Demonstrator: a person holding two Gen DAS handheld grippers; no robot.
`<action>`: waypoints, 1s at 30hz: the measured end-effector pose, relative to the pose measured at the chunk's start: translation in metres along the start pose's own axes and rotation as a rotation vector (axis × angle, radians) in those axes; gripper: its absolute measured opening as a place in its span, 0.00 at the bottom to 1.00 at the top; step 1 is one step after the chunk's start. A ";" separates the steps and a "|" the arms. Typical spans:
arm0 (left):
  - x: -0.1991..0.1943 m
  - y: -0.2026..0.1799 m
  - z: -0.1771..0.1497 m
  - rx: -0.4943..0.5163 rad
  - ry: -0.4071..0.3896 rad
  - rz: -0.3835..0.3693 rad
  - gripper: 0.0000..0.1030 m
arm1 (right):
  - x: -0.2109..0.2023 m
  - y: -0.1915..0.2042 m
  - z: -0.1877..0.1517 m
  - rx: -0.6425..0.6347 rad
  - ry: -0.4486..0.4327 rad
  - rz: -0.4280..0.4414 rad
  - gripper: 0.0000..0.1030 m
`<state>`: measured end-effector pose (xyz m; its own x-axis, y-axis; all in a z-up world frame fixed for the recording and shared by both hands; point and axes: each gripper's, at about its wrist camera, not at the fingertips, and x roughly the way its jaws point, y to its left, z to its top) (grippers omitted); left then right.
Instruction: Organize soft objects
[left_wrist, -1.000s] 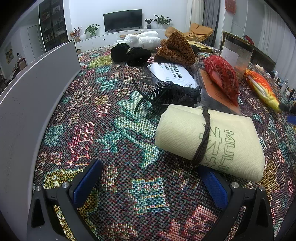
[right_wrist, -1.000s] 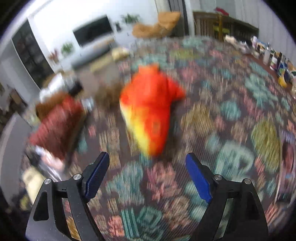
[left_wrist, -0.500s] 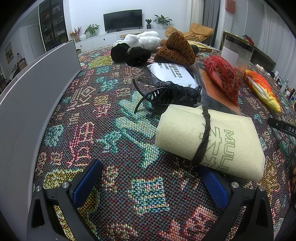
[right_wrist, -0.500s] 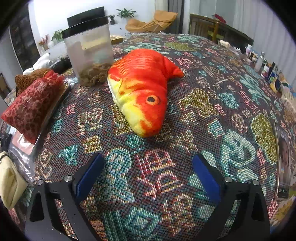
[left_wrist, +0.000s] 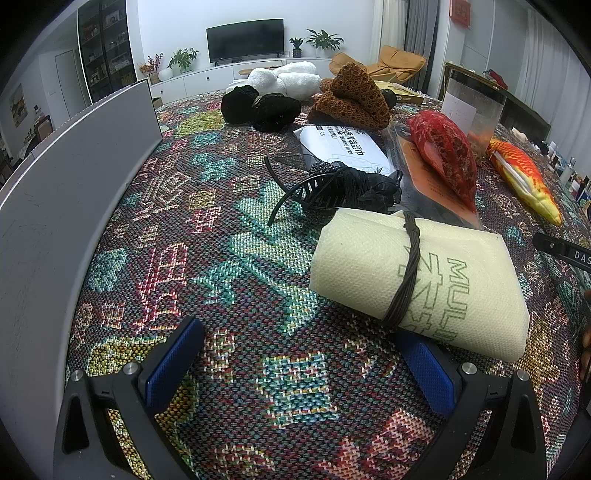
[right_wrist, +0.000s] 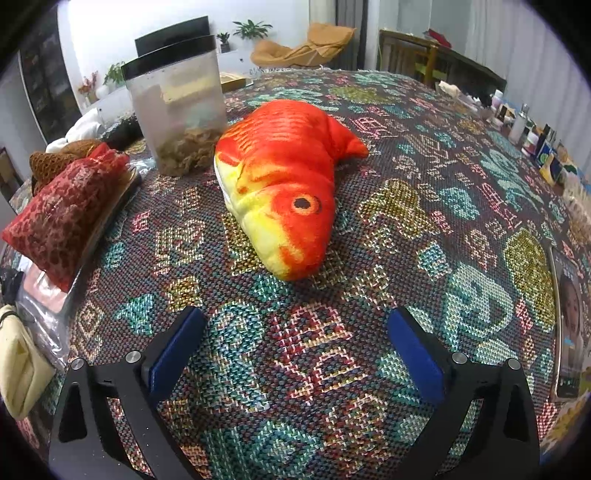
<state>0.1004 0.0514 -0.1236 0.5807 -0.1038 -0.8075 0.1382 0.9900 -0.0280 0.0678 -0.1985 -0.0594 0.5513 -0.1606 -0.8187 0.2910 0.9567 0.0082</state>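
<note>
An orange and yellow plush fish (right_wrist: 280, 184) lies on the patterned tablecloth (right_wrist: 314, 369), just beyond my right gripper (right_wrist: 297, 325). That gripper is open, with only cloth between its blue pads. My left gripper (left_wrist: 295, 347) is also open and low over the cloth. A cream rolled cloth (left_wrist: 417, 280) tied with a black cord lies across the tip of its right finger (left_wrist: 424, 358). Further back are a red net pouch (left_wrist: 443, 155), a brown knit piece (left_wrist: 351, 99), black plush (left_wrist: 262, 107) and white plush (left_wrist: 288, 81). The fish (left_wrist: 524, 177) shows at the right.
A grey panel (left_wrist: 66, 184) runs along the left edge. A black hair claw (left_wrist: 332, 192) and a white wipes packet (left_wrist: 347, 147) lie mid-table. A clear container (right_wrist: 177, 107) stands behind the fish. Small bottles (right_wrist: 535, 136) and a magazine (right_wrist: 569, 321) line the right side.
The right gripper's jaws have widened and its view has gone from blurred to steady, with the fish lying still on the cloth. The left gripper has not moved.
</note>
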 end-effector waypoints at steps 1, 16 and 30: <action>0.000 0.000 0.000 0.000 0.000 0.000 1.00 | 0.000 0.000 0.000 0.000 0.000 0.000 0.98; 0.000 0.000 0.000 -0.001 0.000 0.000 1.00 | 0.002 0.000 0.001 0.000 -0.001 0.000 0.98; -0.004 -0.001 -0.001 -0.001 0.002 0.003 1.00 | 0.001 0.000 0.000 0.000 -0.002 0.000 0.98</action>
<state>0.0964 0.0508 -0.1209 0.5798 -0.1007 -0.8085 0.1358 0.9904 -0.0260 0.0682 -0.1985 -0.0601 0.5529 -0.1616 -0.8174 0.2914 0.9566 0.0080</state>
